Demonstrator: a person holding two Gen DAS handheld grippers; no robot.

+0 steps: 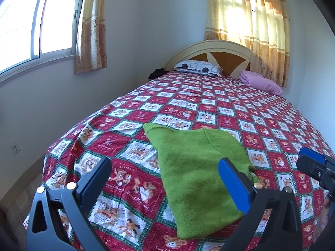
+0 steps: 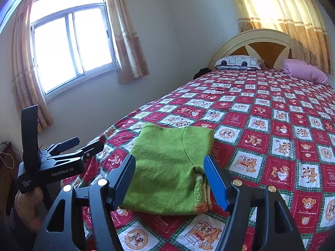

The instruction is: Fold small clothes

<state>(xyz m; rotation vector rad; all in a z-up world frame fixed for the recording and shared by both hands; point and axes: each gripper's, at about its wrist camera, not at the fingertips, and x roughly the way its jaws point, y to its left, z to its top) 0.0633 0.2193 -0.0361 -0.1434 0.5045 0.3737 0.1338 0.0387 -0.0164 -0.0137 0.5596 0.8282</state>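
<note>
A small green knitted garment (image 1: 194, 167) lies folded flat on the red patterned bedspread (image 1: 209, 104) near the foot of the bed. It also shows in the right wrist view (image 2: 167, 167), with an orange-trimmed hem at its near right corner. My left gripper (image 1: 165, 167) is open and empty, held above the near part of the garment. My right gripper (image 2: 169, 165) is open and empty, held over the garment's near edge. The left gripper also shows at the left of the right wrist view (image 2: 83, 148). The right gripper shows at the right edge of the left wrist view (image 1: 314, 163).
A patterned pillow (image 1: 199, 67) and a folded pink blanket (image 1: 261, 82) lie by the headboard (image 1: 211, 50). A dark item (image 1: 156, 73) sits at the bed's far left corner. Windows with curtains are on both walls. The bed's left edge drops to the floor.
</note>
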